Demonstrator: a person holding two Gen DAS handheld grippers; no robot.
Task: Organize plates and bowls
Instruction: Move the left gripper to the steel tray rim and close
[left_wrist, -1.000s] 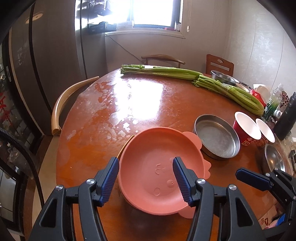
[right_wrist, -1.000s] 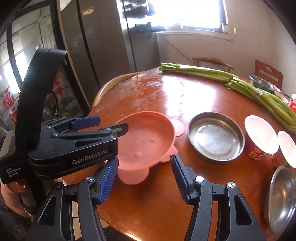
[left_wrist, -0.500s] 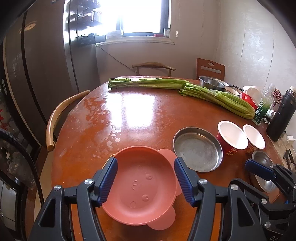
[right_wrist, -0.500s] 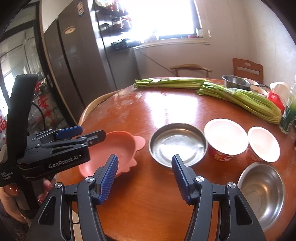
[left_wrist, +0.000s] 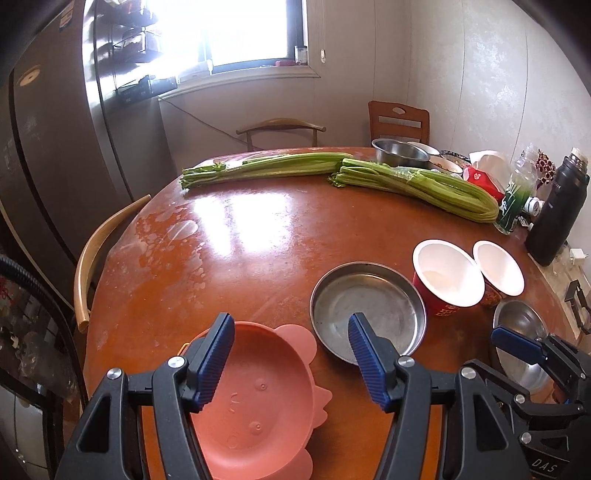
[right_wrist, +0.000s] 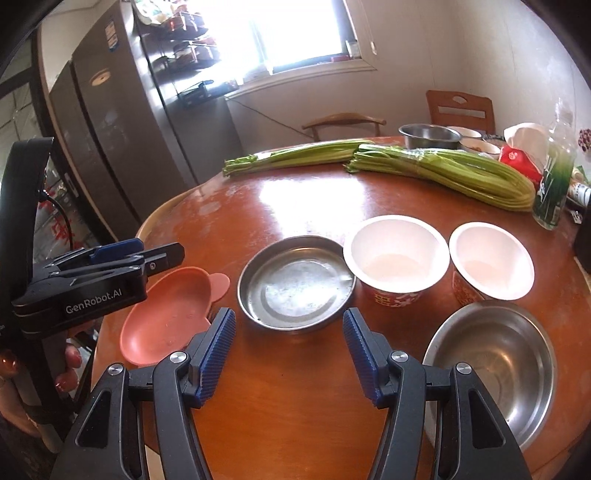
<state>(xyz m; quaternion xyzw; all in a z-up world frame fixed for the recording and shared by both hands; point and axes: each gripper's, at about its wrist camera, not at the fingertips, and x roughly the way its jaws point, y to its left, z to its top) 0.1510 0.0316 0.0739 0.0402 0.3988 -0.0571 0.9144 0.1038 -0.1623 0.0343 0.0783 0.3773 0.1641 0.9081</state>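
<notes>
A pink animal-shaped plate (left_wrist: 258, 398) lies at the near edge of the round wooden table (left_wrist: 258, 236); it also shows in the right wrist view (right_wrist: 170, 314). A round metal pan (left_wrist: 365, 306) sits to its right, also in the right wrist view (right_wrist: 295, 282). Two red paper bowls (right_wrist: 397, 254) (right_wrist: 491, 260) and a steel bowl (right_wrist: 495, 362) stand further right. My left gripper (left_wrist: 290, 360) is open and empty above the pink plate. My right gripper (right_wrist: 290, 354) is open and empty, in front of the metal pan.
Two bundles of celery (left_wrist: 413, 182) lie across the far side of the table. A steel bowl (left_wrist: 400, 151), bottles and a black flask (left_wrist: 557, 214) crowd the far right. Chairs (left_wrist: 99, 254) stand round the table, and a fridge (right_wrist: 110, 122) is at the left.
Both grippers have pulled back and risen from the table, so the pink plate and pan look smaller and lower in view. Both stay open and empty.
</notes>
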